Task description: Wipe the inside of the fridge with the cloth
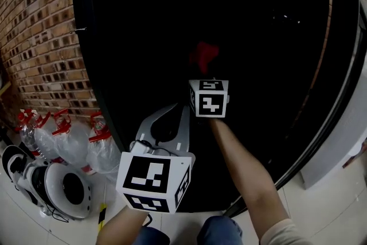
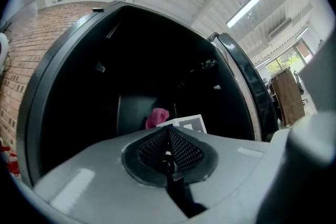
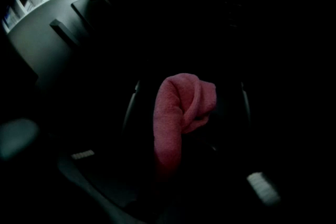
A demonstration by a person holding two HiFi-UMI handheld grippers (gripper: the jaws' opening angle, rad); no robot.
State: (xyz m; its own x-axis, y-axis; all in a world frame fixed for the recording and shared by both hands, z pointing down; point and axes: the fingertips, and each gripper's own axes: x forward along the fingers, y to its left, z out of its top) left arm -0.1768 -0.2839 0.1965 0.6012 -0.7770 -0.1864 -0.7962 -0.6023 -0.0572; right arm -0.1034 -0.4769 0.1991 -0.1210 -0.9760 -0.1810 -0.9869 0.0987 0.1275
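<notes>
**Risks.** The cloth [image 3: 168, 123] is gripped as a bunched roll and not spread flat. It is judged that only a narrow strip would meet the lining on a stroke, so patches could be missed. The hard jaw tips could also scrape the wall in place of the fabric. A drag against a shelf ledge could pull the roll out of the grip, because much of it hangs free beyond the jaws. The inside of the fridge [image 1: 84, 54] is almost black in every view, so contact and coverage are hard to check. Whether the cloth touches any surface at present cannot be told.

**Right hand-held gripper** [image 3: 187, 118]. It is reached well into the cavity, with the forearm crossing the near lower edge. Its jaws are clamped on the pink cloth, which is folded over at its far end. Nothing else is seen in the grip.

**Left hand-held gripper** [image 2: 169, 147]. It is held outside the cavity, near the person and to the left of the right forearm, and is pointed towards the opening. Its meshed pads are pressed together with nothing between them. It is not engaged in the wiping. The two hand-held grippers are close, so a sideways stroke could knock one against the other.
</notes>
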